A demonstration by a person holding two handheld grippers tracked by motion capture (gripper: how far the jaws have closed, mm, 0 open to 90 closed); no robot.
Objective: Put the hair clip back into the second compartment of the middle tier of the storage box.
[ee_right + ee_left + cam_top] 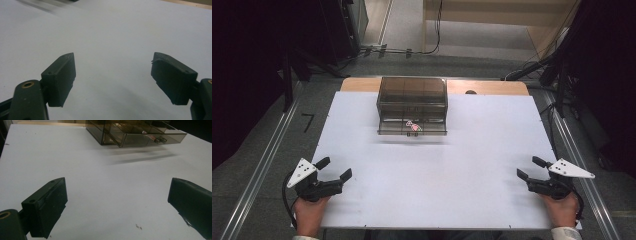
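Held low at the near left corner of the white table (362, 130), the left gripper (334, 168) has its jaws spread wide with nothing between them, a grey three-cornered plate on top and a cable trailing back past the person's left hand (308, 212). From the left gripper view, that gripper (117, 205) points across bare white surface, its two black jaws well apart, and a tiny dark speck (138, 227) lies on the table between them. Farther along, at the middle of the table's far side, stands a smoky translucent drawer box (412, 102); one of its lower drawers is pulled partway out toward the person, and small red-and-white items (413, 125) lie inside, too small to identify. In the left gripper view the drawer box (135, 132) sits at the upper right. At the near right corner, the right gripper (530, 168) is likewise wide open and empty, held by the right hand (562, 210); in the right gripper view its jaws (112, 77) frame plain tabletop.
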